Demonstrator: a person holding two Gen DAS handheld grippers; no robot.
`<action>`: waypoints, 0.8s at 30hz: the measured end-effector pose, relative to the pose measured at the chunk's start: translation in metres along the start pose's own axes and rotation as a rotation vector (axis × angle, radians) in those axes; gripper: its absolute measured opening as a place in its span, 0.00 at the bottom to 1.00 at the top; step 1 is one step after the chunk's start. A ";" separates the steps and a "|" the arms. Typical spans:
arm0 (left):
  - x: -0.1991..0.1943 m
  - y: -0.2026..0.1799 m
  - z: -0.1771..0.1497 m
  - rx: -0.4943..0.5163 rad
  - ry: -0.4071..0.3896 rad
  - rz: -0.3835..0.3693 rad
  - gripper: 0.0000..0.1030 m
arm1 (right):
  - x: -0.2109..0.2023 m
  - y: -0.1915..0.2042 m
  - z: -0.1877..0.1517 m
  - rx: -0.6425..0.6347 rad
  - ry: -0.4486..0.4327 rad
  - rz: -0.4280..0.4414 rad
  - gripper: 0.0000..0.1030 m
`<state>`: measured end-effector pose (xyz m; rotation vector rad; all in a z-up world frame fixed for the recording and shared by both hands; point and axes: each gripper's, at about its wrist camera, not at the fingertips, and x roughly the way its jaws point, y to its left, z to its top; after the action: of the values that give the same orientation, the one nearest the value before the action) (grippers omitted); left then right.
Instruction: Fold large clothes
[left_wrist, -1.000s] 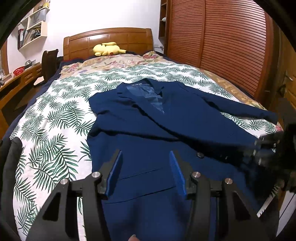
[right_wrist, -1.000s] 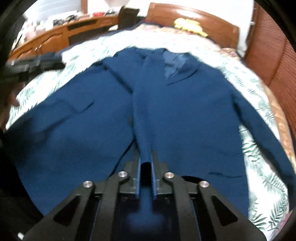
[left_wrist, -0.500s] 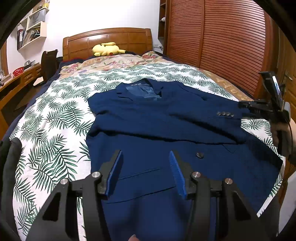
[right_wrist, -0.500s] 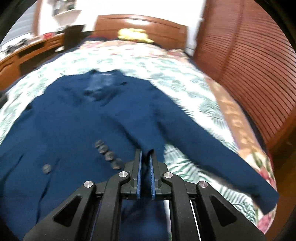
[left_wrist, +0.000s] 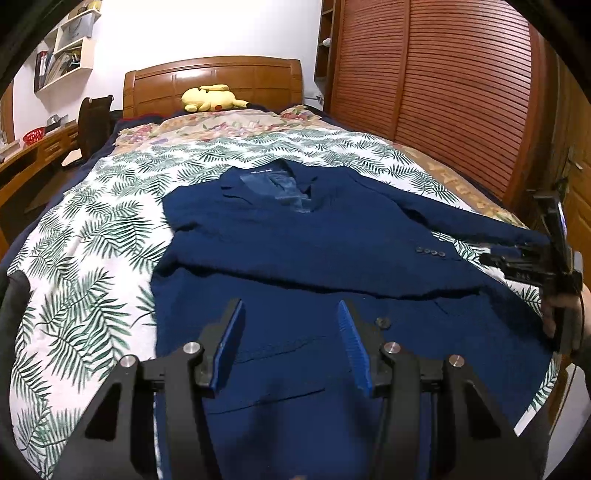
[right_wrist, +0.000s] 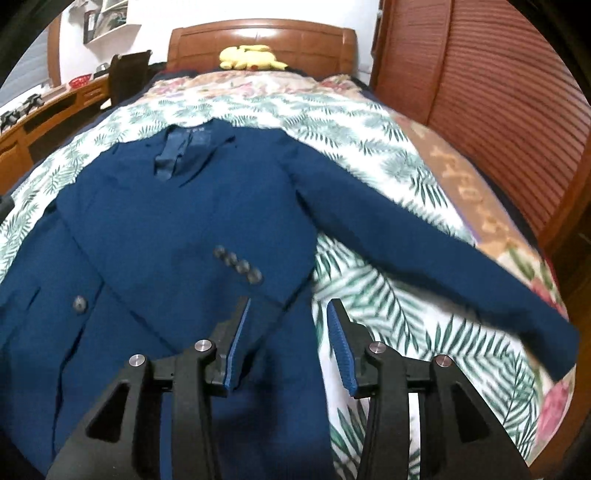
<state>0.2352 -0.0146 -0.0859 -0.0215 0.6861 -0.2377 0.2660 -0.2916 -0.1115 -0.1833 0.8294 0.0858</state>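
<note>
- Left wrist view: A dark blue suit jacket (left_wrist: 295, 251) is lying flat on the bed (left_wrist: 92, 229), front side up, collar pointing to the wooden headboard (left_wrist: 214, 79).
- One sleeve is lying folded across the chest, with its four cuff buttons (left_wrist: 430, 252) showing.
- The left gripper (left_wrist: 291, 334) is hanging over the bottom part of the jacket. Its blue fingers are standing wide apart and holding nothing.
- The right gripper (left_wrist: 546, 266) is showing at the right edge, near the folded sleeve's end.
- A yellow plush toy (left_wrist: 212, 99) is sitting by the headboard.
- Right wrist view: The right gripper (right_wrist: 290, 334) is hanging over the jacket's (right_wrist: 177, 229) right edge. Its fingers are spread apart and holding nothing.
- The other sleeve (right_wrist: 443, 258) is lying stretched out over the leaf-print sheet (right_wrist: 369, 147).
</note>
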 end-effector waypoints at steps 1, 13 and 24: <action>0.003 -0.004 0.000 0.002 -0.003 -0.001 0.49 | 0.000 -0.005 -0.004 0.008 0.006 -0.006 0.41; 0.019 -0.053 -0.006 0.047 -0.009 -0.069 0.49 | -0.019 -0.115 -0.029 0.142 0.052 -0.137 0.42; 0.032 -0.084 -0.012 0.102 0.004 -0.082 0.49 | -0.036 -0.222 -0.043 0.279 0.051 -0.241 0.43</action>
<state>0.2340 -0.1032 -0.1074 0.0484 0.6772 -0.3516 0.2431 -0.5176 -0.0847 -0.0212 0.8556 -0.2608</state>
